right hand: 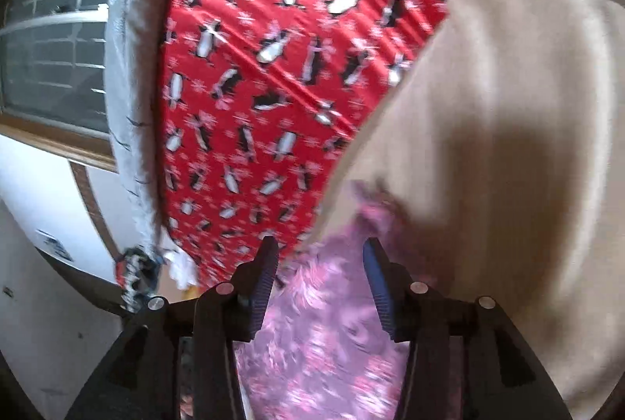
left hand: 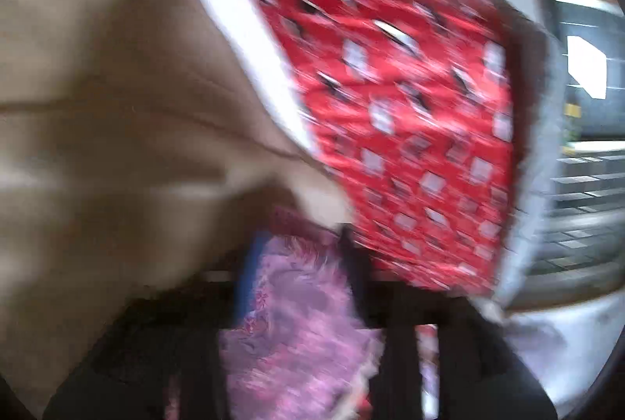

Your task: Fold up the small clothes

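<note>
Pink cloth (right hand: 320,334) between parted claw (right hand: 320,252) fingers

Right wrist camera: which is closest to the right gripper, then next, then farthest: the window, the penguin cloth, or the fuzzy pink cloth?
1. Fuzzy pink cloth, between the right gripper jaws.
2. Penguin cloth, just ahead, spread out.
3. Window, far left, beyond the cloth's edge.

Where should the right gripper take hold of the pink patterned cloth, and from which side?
Grip the pink cloth at its near edge, coming straight ahead from the camera's side. It already lies between the right gripper's spread fingers, with the beige garment overlapping its far right edge. Motion blur hides any hem or corner.
</note>
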Available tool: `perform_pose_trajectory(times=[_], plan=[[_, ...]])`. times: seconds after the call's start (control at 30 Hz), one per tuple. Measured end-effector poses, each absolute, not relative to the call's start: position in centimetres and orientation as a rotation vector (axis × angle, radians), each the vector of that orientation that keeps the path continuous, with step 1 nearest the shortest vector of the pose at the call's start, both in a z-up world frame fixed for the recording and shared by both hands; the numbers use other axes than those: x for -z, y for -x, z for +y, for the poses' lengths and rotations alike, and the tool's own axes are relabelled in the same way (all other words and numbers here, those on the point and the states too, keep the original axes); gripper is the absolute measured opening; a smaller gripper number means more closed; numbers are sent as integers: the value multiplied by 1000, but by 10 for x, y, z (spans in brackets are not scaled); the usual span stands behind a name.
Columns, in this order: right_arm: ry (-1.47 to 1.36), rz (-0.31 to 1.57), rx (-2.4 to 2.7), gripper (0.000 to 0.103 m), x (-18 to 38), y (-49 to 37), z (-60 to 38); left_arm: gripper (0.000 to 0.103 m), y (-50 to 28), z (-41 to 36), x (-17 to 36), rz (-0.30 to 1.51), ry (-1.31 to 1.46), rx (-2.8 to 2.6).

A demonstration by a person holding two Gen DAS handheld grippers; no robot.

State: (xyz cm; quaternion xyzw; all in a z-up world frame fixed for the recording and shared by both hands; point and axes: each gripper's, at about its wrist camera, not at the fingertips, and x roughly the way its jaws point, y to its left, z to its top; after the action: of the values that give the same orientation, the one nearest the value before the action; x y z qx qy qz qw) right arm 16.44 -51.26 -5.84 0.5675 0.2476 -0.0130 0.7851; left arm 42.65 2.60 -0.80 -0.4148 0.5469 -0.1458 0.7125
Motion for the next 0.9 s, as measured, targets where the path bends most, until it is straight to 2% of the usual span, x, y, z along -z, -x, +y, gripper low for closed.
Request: perform_pose_trajectory(times=[0.17,0.3,0.37,0.43,0.5,0.57,0.6,0.63,0.67,0.7,0.8,0.9], plan=[[-1136,759,107,53,93,-156,-495,51,-414,26,9,1214,881,383],[-1035,735,121,56,94,-153,-480,51,-393,-8,5,1241,676,486],[-1006,792,145,56,87,-161,-481,51,-383,-27,8,1267,579,518],[-963,767,195,58,73,-165,-485,51,-373,-43,15,1277,491,514],[-927,727,263,60,64,-170,-490,51,-369,-52,21,1274,446,494],[-936,786,264,60,71,-185,-492,51,-369,-55,23,1273,440,485],[-925,825,262,56,76,-194,-490,51,-370,-55,22,1270,448,492],[-886,833,253,32,74,-201,-486,51,-371,-54,20,1261,460,507],[-848,825,230,13,69,-207,-482,51,-372,-52,16,1244,472,522],[-818,814,205,9,63,-210,-480,51,-373,-53,16,1232,472,523],[-818,683,187,8,50,-205,-485,51,-380,-55,26,1228,433,466],[-803,846,304,6,84,-213,-493,49,-382,-54,38,1251,449,446]])
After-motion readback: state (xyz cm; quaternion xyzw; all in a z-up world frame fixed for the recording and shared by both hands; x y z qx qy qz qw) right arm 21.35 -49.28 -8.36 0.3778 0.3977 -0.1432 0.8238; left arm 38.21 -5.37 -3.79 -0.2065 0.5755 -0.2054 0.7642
